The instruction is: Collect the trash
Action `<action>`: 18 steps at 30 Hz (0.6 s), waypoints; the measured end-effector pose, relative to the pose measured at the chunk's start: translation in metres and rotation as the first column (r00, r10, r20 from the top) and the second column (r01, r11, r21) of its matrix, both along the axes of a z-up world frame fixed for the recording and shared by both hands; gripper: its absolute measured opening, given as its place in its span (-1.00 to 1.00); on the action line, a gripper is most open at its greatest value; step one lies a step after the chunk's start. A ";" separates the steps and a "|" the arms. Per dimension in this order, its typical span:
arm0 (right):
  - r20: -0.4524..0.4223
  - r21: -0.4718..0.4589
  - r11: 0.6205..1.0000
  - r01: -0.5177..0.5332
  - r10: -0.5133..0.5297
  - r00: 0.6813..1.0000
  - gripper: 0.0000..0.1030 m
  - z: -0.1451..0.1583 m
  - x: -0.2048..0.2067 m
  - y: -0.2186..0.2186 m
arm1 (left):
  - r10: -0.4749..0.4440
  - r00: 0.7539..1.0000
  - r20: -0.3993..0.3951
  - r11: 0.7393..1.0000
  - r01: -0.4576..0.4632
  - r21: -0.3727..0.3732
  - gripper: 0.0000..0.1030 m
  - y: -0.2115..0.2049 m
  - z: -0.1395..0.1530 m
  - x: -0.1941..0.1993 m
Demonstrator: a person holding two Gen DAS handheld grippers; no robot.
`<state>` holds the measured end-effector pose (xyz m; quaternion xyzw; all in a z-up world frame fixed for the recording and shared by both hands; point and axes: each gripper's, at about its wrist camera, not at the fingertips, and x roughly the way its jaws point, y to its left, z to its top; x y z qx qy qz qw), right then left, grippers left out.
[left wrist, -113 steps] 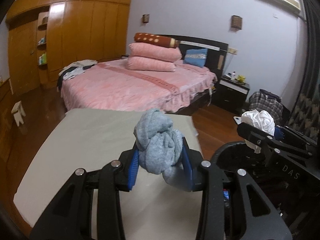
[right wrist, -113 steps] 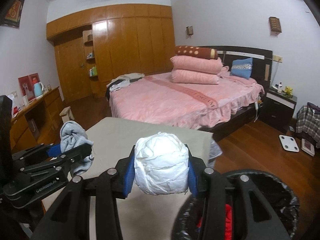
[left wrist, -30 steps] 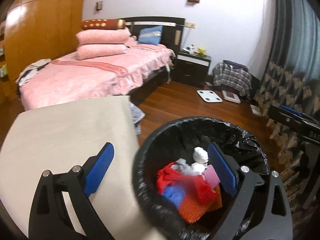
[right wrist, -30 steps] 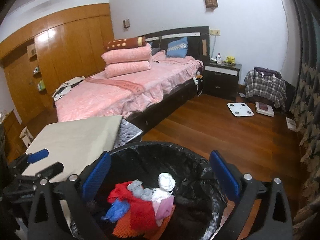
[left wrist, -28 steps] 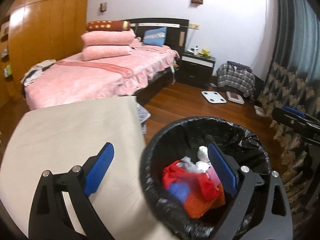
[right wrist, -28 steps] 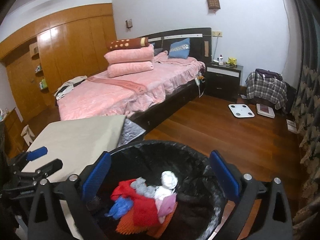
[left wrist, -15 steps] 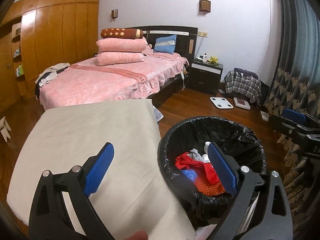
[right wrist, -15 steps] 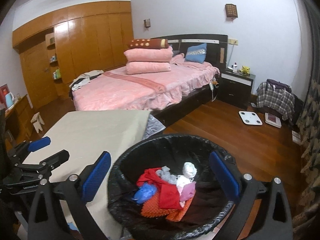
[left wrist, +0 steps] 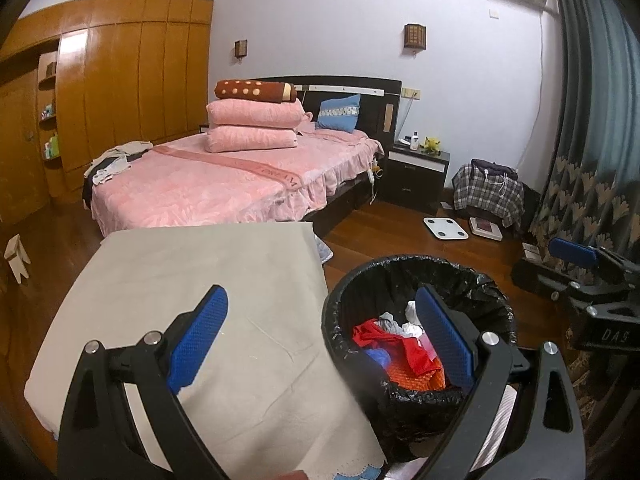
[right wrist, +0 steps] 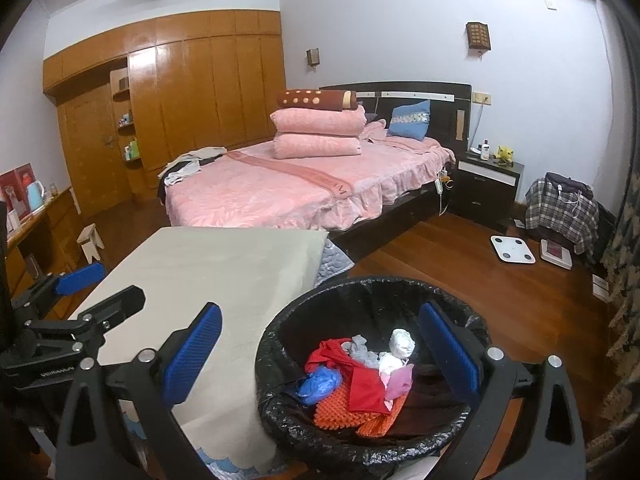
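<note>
the bin (right wrist: 280,412), lined with a black bag, is standing on the floor at the lower middle of the right wrist view and at the lower right of the left wrist view, just beside the right edge of the table (right wrist: 224,264). trash is lying inside it: a red cloth (right wrist: 362,384), a white wad (right wrist: 402,342), a grey rag (right wrist: 362,350), a blue lump (right wrist: 320,384), a pink scrap (right wrist: 400,380) and an orange knobbly piece (right wrist: 340,408).

the right gripper (right wrist: 318,354) is hanging over the bin with its blue pads spread wide and nothing between them; its left pad is showing over the table edge, its right pad over the bin's far side. the left gripper (left wrist: 320,340) is also gaping wide and holding nothing, its left pad over the table, its right pad over the bin's mouth. each gripper is showing at the edge of the other's view, the left one at the lower left, the right one at mid right.

the table is wearing a plain beige cloth. beyond it, in the middle of both views, a bed (right wrist: 280,192) with a pink cover is carrying stacked pink blankets (right wrist: 316,132). a white scale (right wrist: 512,249) is lying on the wooden floor at the right.
</note>
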<state>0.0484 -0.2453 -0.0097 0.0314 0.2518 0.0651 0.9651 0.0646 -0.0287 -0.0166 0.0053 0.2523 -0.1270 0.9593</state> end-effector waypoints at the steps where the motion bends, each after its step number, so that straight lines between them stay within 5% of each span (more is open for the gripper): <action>1: 0.003 0.001 1.000 0.001 -0.001 1.000 0.88 0.001 -0.001 0.000 | 0.000 1.000 0.002 1.000 0.000 -0.001 0.79 0.000 0.001 -0.001; 18: 0.021 0.003 1.000 0.003 -0.003 1.000 0.88 0.003 -0.008 -0.002 | -0.009 1.000 0.020 1.000 0.009 0.000 0.79 -0.001 0.009 -0.011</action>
